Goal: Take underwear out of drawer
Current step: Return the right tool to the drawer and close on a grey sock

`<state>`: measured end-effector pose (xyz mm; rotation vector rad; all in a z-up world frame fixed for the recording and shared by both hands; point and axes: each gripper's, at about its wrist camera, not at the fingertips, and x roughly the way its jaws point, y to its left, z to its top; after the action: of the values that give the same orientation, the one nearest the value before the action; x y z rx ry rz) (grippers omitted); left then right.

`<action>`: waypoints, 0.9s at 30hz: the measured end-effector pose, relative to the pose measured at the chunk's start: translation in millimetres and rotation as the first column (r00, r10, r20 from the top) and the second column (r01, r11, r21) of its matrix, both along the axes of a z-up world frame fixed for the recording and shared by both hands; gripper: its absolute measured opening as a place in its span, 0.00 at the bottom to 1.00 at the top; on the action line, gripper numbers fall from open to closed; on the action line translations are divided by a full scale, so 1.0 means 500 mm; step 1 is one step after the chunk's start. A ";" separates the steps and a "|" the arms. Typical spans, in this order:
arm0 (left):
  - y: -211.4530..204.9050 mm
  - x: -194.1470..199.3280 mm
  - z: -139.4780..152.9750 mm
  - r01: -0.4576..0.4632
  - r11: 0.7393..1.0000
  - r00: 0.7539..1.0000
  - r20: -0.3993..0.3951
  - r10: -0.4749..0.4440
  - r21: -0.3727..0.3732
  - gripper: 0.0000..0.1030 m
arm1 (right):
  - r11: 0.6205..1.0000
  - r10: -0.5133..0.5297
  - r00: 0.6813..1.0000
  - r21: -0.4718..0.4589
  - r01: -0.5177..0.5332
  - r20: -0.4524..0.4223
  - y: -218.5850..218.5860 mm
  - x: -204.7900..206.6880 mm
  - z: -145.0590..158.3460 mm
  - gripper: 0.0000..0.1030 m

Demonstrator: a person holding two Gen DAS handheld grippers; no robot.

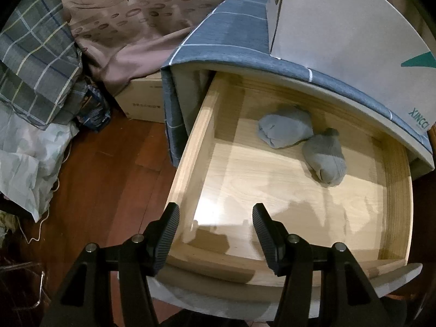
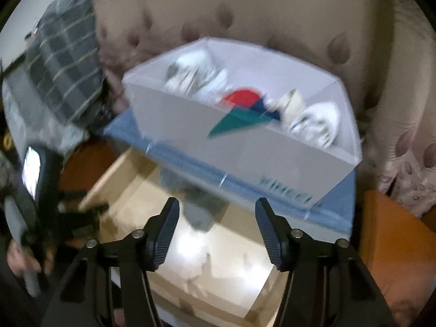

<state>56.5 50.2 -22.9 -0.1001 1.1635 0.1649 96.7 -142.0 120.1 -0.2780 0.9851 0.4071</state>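
A pulled-out pale wooden drawer is seen projecting from a nightstand draped in a blue checked cloth. Two rolled grey fabric bundles are found in the drawer's back half, touching each other, one set nearer the front and to the right of the other. On top of the nightstand an open white cardboard box is placed, and folded white garments are held inside it. Behind the nightstand a beige patterned bedspread is hung. To the left of the nightstand, on the reddish wooden floor, a closed cardboard carton is set, and further left a folded plaid blanket is piled.
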 end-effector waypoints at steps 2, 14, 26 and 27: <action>0.000 -0.001 0.001 -0.002 1.000 1.000 0.004 0.002 -0.002 0.56 | 0.999 0.038 0.999 -0.025 -0.039 -0.031 0.011 -0.010 -0.039 0.44; 0.029 -0.016 0.019 -0.078 0.996 0.995 0.058 0.079 -0.032 0.56 | 0.985 0.157 0.980 -0.048 -0.164 -0.119 0.053 -0.001 -0.179 0.43; 0.058 -0.021 0.021 -0.118 0.988 0.990 0.061 0.124 -0.097 0.56 | 0.963 0.226 0.962 -0.112 -0.244 -0.154 0.111 0.060 -0.292 0.43; 0.058 -0.021 0.021 -0.118 0.988 0.990 0.061 0.125 -0.100 0.56 | 0.958 0.235 0.958 -0.126 -0.257 -0.161 0.117 0.063 -0.301 0.43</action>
<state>45.9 79.4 -12.5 -0.2597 1.0989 0.2119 128.2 -83.6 -30.4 -0.5132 1.1296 0.5903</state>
